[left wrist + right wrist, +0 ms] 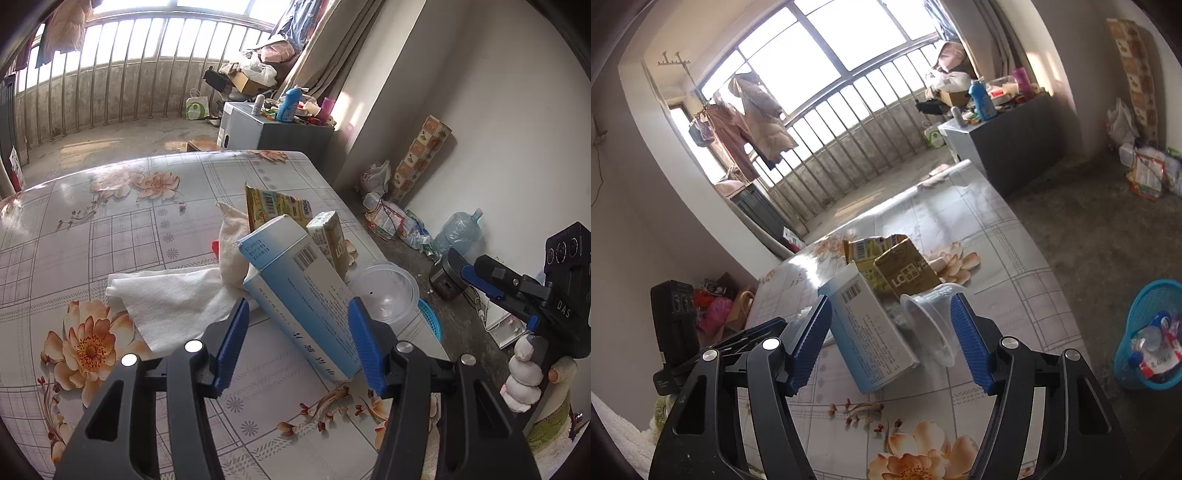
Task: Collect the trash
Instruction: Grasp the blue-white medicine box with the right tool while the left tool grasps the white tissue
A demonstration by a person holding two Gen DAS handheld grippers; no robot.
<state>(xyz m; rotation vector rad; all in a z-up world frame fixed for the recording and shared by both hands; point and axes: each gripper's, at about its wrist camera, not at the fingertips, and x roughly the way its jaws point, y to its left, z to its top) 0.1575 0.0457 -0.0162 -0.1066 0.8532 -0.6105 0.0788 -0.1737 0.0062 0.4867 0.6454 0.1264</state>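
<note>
On the flowered table [110, 221], the blue-and-white box [303, 291] leans on the trash heap between the left gripper [299, 332]'s spread fingers, seemingly untouched. Right gripper [890, 343], likewise spread, frames the clear cup [931, 325]; close squarely.

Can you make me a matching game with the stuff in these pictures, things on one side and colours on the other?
Things:
1. long box
2. plastic cup
3. trash basket
4. tissue

Colours:
A. see-through
B. bright blue mesh
C. plain white
D. white fading to light blue, with a barcode

Pairs: 1-D, 2-A, 3-B, 4-C
</note>
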